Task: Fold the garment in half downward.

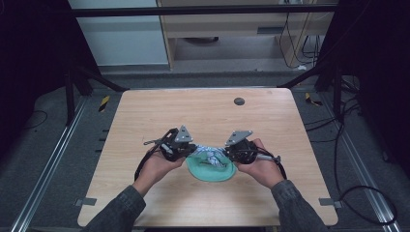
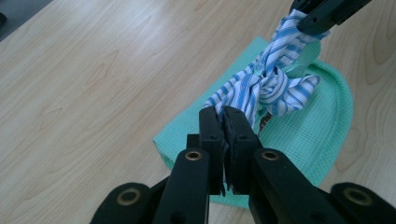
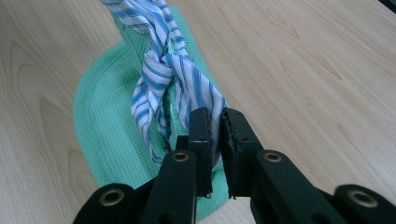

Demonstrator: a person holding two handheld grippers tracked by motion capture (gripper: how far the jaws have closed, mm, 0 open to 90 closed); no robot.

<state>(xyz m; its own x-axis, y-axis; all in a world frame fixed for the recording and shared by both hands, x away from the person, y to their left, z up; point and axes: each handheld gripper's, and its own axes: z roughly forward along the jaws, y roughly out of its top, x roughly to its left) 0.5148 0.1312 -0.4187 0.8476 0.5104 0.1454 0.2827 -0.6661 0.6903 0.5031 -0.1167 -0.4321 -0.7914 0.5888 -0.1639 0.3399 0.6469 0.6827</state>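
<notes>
Claws (image 2: pixel 225 122) (image 3: pixel 216 125) covering strap (image 2: pixel 266 84) ends

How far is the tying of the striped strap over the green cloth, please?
Done: the striped strap already has a knot, above the green cloth on the table. In hand: the left gripper and right gripper each pinch one end. Left, probably: pull tight and release.

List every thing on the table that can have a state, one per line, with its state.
Left gripper: shut on the striped cloth.
Right gripper: shut on the striped cloth.
Striped cloth: knotted in the middle, held at both ends, stretched between the grippers above the green cloth.
Green cloth: lying on the table under the knot, its edge rounded.
</notes>
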